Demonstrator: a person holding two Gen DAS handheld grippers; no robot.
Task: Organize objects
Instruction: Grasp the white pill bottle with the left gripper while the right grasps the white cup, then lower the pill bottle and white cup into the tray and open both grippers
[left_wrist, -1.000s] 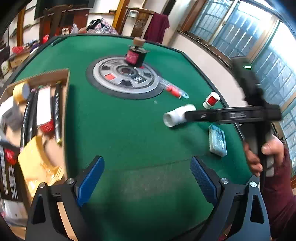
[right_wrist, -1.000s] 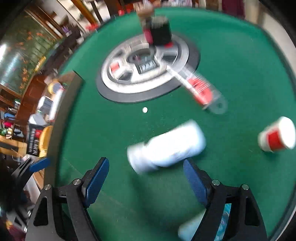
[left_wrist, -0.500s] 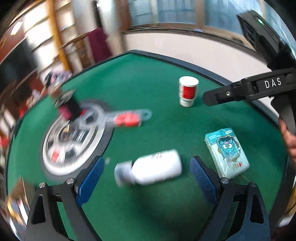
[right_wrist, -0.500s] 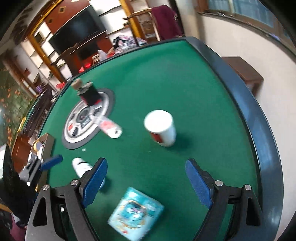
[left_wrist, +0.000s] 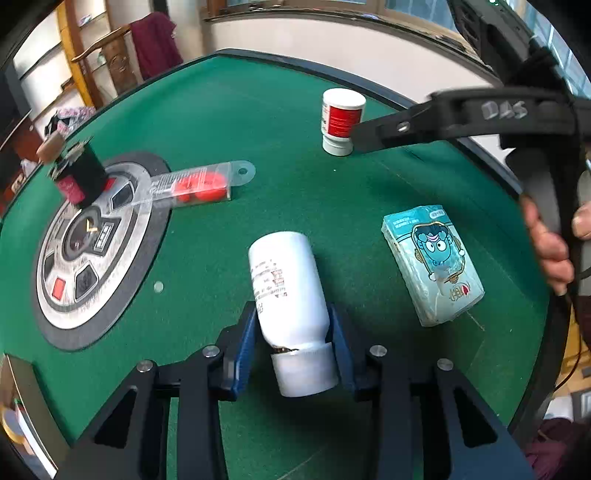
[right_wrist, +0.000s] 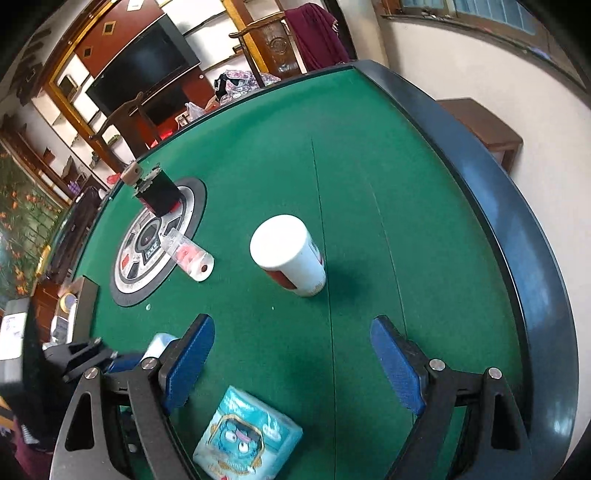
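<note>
A white bottle (left_wrist: 284, 280) lies on its side on the green table (left_wrist: 229, 110), cap towards me. My left gripper (left_wrist: 293, 347) is closing on it, and both blue pads touch its neck and cap end. A white jar with a red label (right_wrist: 288, 254) stands upright ahead of my right gripper (right_wrist: 291, 362), which hangs open above the felt with nothing between its fingers. A pale blue tissue pack (right_wrist: 247, 439) lies just below that gripper's left finger. In the left wrist view the same jar (left_wrist: 341, 120) and tissue pack (left_wrist: 432, 262) sit to the right.
A clear tube of red pieces (left_wrist: 195, 182) lies by a round grey dial plate (left_wrist: 92, 251), on which a dark corked bottle (left_wrist: 75, 173) stands. An open box with items (right_wrist: 70, 306) sits at the far left. The table's dark raised rim (right_wrist: 517, 221) runs along the right.
The left gripper swung from the box side over to the white bottle and shut around its cap end. The right gripper left the white bottle and now faces the red-labelled jar.
</note>
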